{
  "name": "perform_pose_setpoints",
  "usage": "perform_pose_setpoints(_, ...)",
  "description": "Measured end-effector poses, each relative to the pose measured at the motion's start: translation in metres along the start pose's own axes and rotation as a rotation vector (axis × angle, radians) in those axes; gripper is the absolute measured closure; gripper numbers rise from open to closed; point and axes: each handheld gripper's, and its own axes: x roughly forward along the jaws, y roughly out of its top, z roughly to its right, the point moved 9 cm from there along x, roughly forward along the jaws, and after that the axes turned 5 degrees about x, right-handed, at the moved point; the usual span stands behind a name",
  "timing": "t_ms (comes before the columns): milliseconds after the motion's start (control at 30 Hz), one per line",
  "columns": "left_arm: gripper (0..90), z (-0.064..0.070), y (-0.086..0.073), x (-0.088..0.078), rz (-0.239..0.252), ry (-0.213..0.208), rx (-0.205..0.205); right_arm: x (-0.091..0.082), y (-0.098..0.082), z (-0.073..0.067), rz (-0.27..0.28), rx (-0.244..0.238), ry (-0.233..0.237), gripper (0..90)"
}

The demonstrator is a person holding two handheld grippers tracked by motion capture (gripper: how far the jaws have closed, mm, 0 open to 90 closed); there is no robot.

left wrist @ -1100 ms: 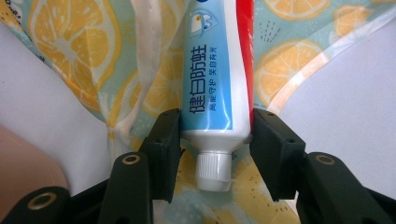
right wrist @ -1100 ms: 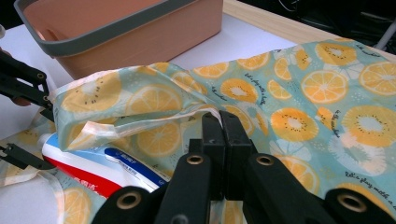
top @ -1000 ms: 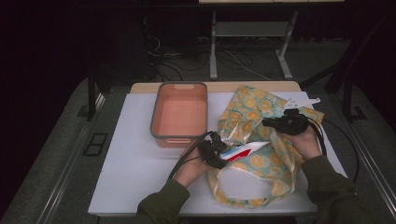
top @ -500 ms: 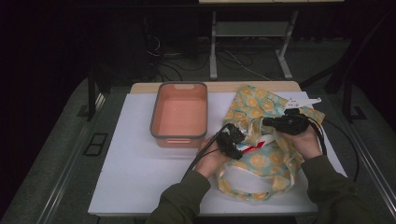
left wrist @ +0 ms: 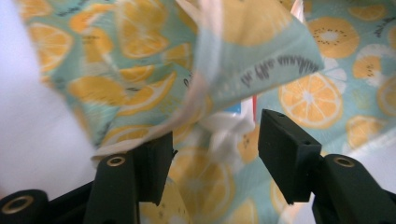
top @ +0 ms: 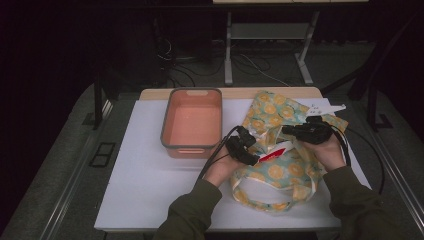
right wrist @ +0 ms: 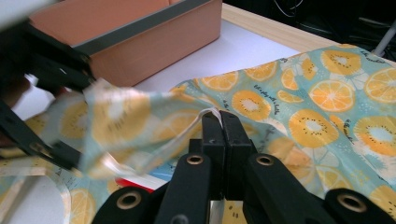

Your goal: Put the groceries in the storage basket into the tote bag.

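white table carries everything. biggest thing on it is the fruit-print cloth bag, lying crumpled just right of the orange bin, with its white-edged handle loop trailing toward the near edge of the table. the bin sits open-topped to the left of the bag, near it but apart. a red and white packet pokes out at the bag's mouth, on the side facing the bin, partly covered by cloth. left gripper sits between bin and bag at the bag's mouth; its fingers stand apart and have just been opening, with a flap of bag cloth and the white trim hanging between them, pads not pressing on it. right gripper is over the bag's middle, on the side away from the bin; its fingers are together, clamped on the white-trimmed edge of the bag and holding it lifted.
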Motion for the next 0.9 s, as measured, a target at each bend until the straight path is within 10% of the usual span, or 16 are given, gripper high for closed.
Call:
perform_pose_setpoints(433,45.4,-0.004,-0.017,-0.058,0.085,0.048,-0.011,0.001,-0.001,0.001,-0.005,-0.001,-0.003,89.5)
perform_pose_setpoints(733,44.3,-0.013,-0.021,-0.036,0.022,0.063,-0.014,0.001,-0.002,0.0,-0.011,0.0,0.003,89.6)
perform_pose_setpoints(900,58.6,-0.015,-0.024,-0.027,-0.003,0.078,-0.018,-0.003,-0.003,0.001,-0.012,0.001,0.006,89.5)
